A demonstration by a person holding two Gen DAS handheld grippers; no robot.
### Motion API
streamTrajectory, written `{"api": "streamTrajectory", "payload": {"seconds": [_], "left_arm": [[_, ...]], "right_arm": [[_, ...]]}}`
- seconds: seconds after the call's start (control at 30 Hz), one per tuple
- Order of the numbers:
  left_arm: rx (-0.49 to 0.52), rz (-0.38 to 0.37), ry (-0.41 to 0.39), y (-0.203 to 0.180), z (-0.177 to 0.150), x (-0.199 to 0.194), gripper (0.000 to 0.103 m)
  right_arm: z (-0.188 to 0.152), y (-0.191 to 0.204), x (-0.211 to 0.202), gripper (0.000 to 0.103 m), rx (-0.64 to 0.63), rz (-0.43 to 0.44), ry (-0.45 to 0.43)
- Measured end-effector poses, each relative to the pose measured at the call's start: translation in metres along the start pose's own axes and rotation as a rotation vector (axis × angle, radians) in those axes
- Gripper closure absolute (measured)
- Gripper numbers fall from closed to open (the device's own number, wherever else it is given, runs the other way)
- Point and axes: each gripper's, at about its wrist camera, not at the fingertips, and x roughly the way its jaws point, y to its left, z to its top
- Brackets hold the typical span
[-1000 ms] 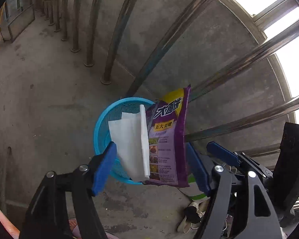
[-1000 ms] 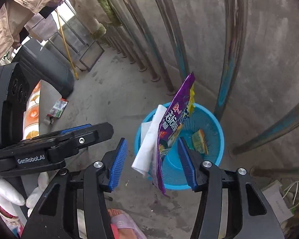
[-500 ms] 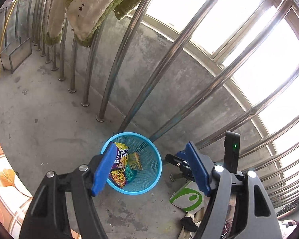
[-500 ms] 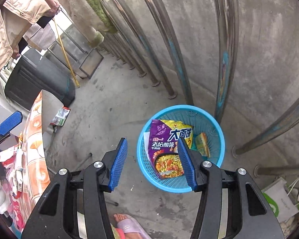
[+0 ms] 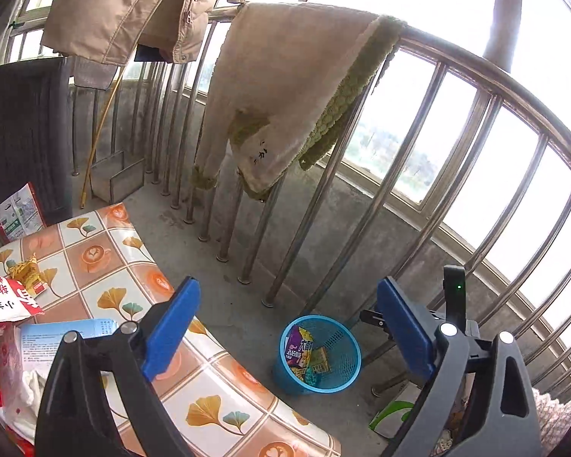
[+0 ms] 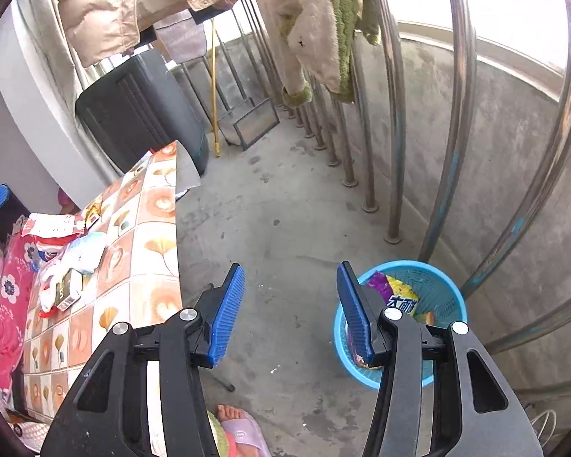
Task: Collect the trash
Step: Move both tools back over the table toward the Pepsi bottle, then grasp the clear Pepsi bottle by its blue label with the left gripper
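Both grippers empty, more trash waiting on the table [image 5: 106,266], off to their left

Left gripper [image 5: 285,327] jaws opening, nothing between; right gripper [image 6: 289,312] half-spread, empty; red-and-white wrapper [image 5: 3,301] lies flat, nearest the left; blue basket [image 5: 319,354] sits right, on the floor.

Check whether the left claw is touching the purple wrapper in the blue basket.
Apart. In the left wrist view, the opening left claw is empty, well above the floor; the purple wrapper lies inside the blue basket.

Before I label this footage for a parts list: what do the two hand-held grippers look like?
Both match. The left hand-held gripper and right hand-held gripper have black angular plastic frames with silver bolts and flat blue ribbed pads. A black upright module with a green light shows beside the left one.
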Motion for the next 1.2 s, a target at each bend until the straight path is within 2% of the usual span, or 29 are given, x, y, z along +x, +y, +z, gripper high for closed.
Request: {"api": "streamTrajectory", "payload": {"seconds": [0.1, 0.13, 0.2, 0.3, 0.43, 0.5, 0.63, 0.7, 0.8, 0.87, 0.9, 0.97, 1.0, 1.1, 1.2], "left_arm": [[-0.042, 0.127, -0.027, 0.037, -0.022, -0.041, 0.011], [-0.066, 0.16, -0.035, 0.051, -0.03, -0.055, 0.011], [-0.108, 0.216, -0.059, 0.077, -0.043, -0.081, 0.011], [-0.18, 0.303, -0.095, 0.116, -0.061, -0.117, 0.011], [-0.29, 0.384, -0.127, 0.17, -0.075, -0.155, 0.011], [-0.327, 0.438, -0.151, 0.193, -0.079, -0.171, 0.018], [-0.417, 0.491, -0.211, 0.245, -0.08, -0.197, 0.029], [-0.459, 0.516, -0.234, 0.272, -0.078, -0.205, 0.038], [-0.531, 0.55, -0.249, 0.32, -0.07, -0.208, 0.052], [-0.571, 0.583, -0.231, 0.354, -0.06, -0.201, 0.062], [-0.582, 0.59, -0.216, 0.369, -0.055, -0.194, 0.063], [-0.595, 0.594, -0.186, 0.395, -0.045, -0.177, 0.068], [-0.602, 0.593, -0.151, 0.412, -0.04, -0.164, 0.069], [-0.617, 0.611, -0.089, 0.449, -0.032, -0.131, 0.073], [-0.618, 0.604, 0.067, 0.48, -0.034, -0.091, 0.073]], "right_arm": [[0.009, 0.044, -0.02, 0.031, -0.105, 0.03, -0.073], [0.013, 0.059, -0.026, 0.027, -0.142, 0.045, -0.098], [0.02, 0.089, -0.033, 0.026, -0.204, 0.079, -0.127], [0.032, 0.131, -0.035, 0.025, -0.269, 0.179, -0.145], [0.052, 0.188, -0.019, 0.025, -0.323, 0.333, -0.108], [0.059, 0.217, -0.006, 0.025, -0.343, 0.385, -0.084], [0.072, 0.271, 0.031, 0.026, -0.357, 0.469, -0.033], [0.081, 0.295, 0.056, 0.026, -0.329, 0.507, 0.007], [0.098, 0.323, 0.108, 0.033, -0.237, 0.554, 0.12], [0.109, 0.342, 0.148, 0.038, -0.179, 0.546, 0.202], [0.112, 0.351, 0.168, 0.042, -0.16, 0.53, 0.233], [0.119, 0.368, 0.207, 0.044, -0.159, 0.469, 0.282], [0.121, 0.376, 0.227, 0.05, -0.15, 0.43, 0.304], [0.122, 0.391, 0.275, 0.053, -0.141, 0.361, 0.376], [0.111, 0.403, 0.303, 0.056, -0.175, 0.325, 0.442]]}}
